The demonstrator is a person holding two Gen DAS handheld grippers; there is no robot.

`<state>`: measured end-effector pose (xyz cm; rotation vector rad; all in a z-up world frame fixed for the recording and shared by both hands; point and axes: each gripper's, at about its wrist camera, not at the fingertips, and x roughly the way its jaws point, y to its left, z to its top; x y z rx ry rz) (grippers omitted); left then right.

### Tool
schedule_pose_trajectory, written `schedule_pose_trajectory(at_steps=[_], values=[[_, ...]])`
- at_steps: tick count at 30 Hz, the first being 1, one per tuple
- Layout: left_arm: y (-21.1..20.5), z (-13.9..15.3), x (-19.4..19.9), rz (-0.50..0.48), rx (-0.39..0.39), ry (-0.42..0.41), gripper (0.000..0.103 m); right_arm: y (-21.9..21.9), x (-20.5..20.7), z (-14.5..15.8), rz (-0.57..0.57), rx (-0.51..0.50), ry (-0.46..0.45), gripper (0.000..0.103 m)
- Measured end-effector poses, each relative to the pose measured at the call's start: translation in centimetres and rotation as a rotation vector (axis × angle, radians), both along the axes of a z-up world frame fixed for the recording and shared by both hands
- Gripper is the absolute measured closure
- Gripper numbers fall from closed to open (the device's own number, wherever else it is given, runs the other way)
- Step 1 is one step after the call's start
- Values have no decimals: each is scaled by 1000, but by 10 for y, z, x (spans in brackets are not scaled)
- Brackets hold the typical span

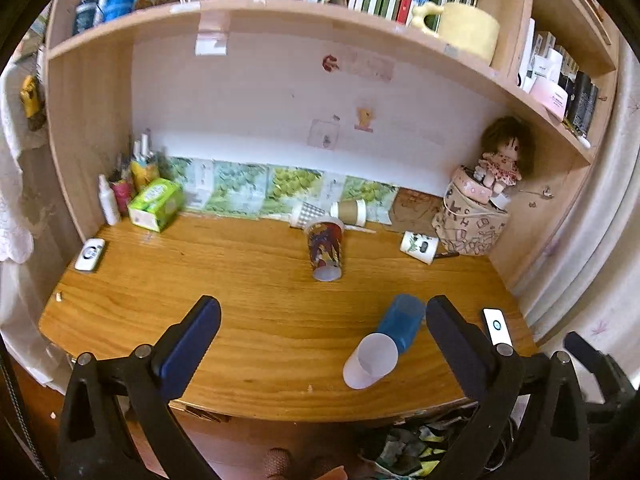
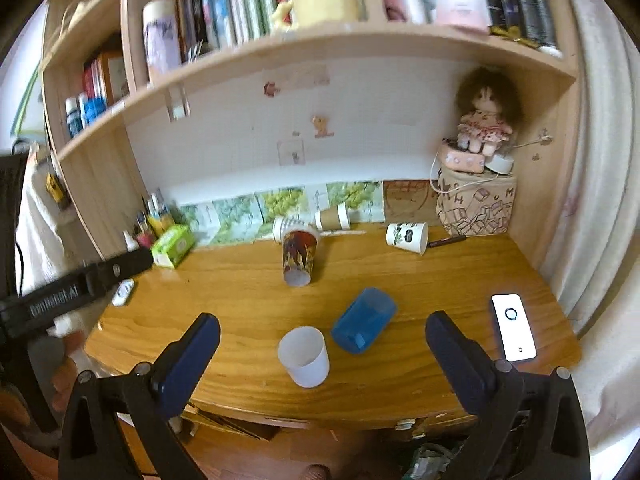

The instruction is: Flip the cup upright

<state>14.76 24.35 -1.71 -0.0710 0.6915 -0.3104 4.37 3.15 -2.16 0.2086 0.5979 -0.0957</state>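
A blue plastic cup (image 2: 364,321) lies on its side near the desk's front edge; it also shows in the left wrist view (image 1: 402,322). A translucent white cup (image 2: 305,356) stands upright beside it, also visible in the left wrist view (image 1: 371,364). A red patterned cup (image 2: 299,261) lies on its side mid-desk, also in the left wrist view (image 1: 326,249). My left gripper (image 1: 323,320) is open and empty above the front edge. My right gripper (image 2: 322,336) is open and empty, with the white and blue cups between its fingers' line of sight.
A lit phone (image 2: 513,327) lies at the front right. A white printed cup (image 2: 407,237), a brown cup (image 2: 332,217) and a checked cup (image 2: 286,226) lie on their sides at the back. A green tissue box (image 2: 173,245), a remote (image 1: 90,254) and a doll on a box (image 2: 476,184) flank the desk.
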Motion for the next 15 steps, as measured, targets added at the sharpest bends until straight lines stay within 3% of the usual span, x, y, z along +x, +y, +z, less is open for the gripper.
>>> schedule_pose_trajectory(at_steps=[9, 15], values=[[1, 13, -33, 49, 32, -139, 0, 8, -29, 5, -27, -16, -104, 0], [-1, 20, -43, 82, 57, -197, 0, 7, -30, 6, -21, -13, -118, 0]])
